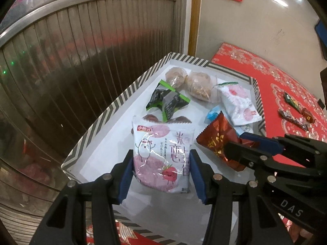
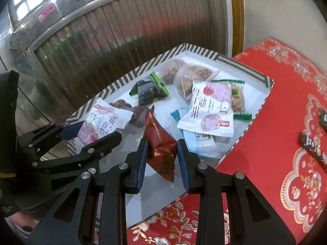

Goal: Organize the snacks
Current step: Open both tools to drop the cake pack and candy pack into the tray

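Note:
My left gripper [image 1: 161, 161] is shut on a white and pink raspberry snack packet [image 1: 161, 153] and holds it over the near end of a white box with a striped rim [image 1: 114, 104]. My right gripper [image 2: 162, 155] is shut on a dark red snack packet [image 2: 160, 145], also over the box [image 2: 130, 75]. In the left wrist view the right gripper [image 1: 235, 145] and red packet [image 1: 218, 136] sit to the right. In the right wrist view the left gripper [image 2: 90, 136] and its packet [image 2: 102, 120] sit to the left.
In the box lie a green and black packet [image 1: 165, 102], two clear bags of brown pastries [image 1: 198, 83], another white and pink packet [image 2: 208, 110] and blue packets [image 2: 200, 143]. Loose snacks [image 1: 294, 112] lie on the red patterned tablecloth [image 2: 282, 122]. A metal shutter [image 1: 81, 61] stands behind.

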### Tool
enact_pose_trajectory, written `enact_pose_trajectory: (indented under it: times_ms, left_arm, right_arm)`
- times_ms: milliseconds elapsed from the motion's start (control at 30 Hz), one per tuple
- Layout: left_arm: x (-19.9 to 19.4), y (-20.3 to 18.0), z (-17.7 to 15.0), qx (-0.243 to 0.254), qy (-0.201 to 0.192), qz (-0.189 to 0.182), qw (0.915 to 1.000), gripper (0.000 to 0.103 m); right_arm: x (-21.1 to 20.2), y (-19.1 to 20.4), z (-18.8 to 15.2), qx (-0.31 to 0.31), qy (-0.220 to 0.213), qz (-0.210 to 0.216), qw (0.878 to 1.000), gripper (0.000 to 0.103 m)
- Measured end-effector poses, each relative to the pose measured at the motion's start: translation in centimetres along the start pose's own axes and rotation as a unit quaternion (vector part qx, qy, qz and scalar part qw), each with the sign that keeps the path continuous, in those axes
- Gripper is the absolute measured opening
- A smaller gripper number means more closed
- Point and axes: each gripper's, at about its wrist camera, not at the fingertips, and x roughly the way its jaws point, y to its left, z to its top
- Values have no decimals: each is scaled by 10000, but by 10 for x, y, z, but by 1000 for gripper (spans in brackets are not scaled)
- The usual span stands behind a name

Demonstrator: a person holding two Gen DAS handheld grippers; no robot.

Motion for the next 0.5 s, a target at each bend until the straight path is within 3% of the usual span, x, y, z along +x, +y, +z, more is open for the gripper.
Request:
enact_pose_trajectory:
  times_ms: [133,200,433,500]
  left_arm:
    - [3,2,-1,-72,76,1,9999,59]
    - [4,1,-1,-58,82,61,9999,70]
    - [-7,-3,3,-50,-159,138,9998,83]
    - [-11,-7,4,-28,-214,121,9997,85]
  right_arm:
    - [5,-6,-3,191,64,108,9997,31]
    - [3,-10,-3,319,66,151,9994,31]
    - [-23,-10,-2,350,-272,140,9989,31]
    - [-32,-11,-3,349,-341,112,9987,39]
